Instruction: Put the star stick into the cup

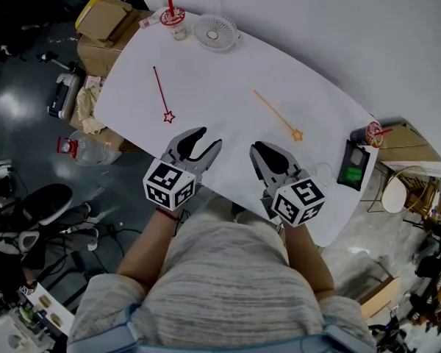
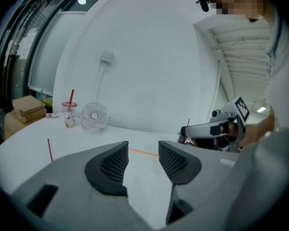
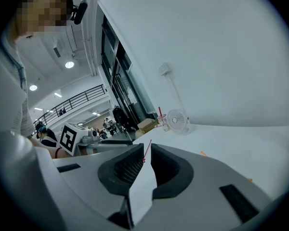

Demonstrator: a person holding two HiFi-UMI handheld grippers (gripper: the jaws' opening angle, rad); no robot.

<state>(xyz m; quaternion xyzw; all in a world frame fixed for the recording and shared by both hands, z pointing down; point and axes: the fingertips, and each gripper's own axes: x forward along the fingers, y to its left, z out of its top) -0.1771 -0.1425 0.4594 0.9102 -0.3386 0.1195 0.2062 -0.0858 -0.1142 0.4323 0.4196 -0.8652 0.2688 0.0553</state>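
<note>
White table (image 1: 228, 72) with cup (image 1: 178, 22) stands beside cardboard boxes (image 1: 103, 24).

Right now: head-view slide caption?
Left hand-held gripper and right hand-held gripper over table edge; red star stick, orange star stick untouched; cup beyond.

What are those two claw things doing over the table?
A person holds a claw in each hand near the edge of the white table. The left claw is open and empty; the right claw is only slightly open, also empty. A red star stick and an orange star stick lie on the table, untouched. A cup stands at the far corner beside a fan.
</note>
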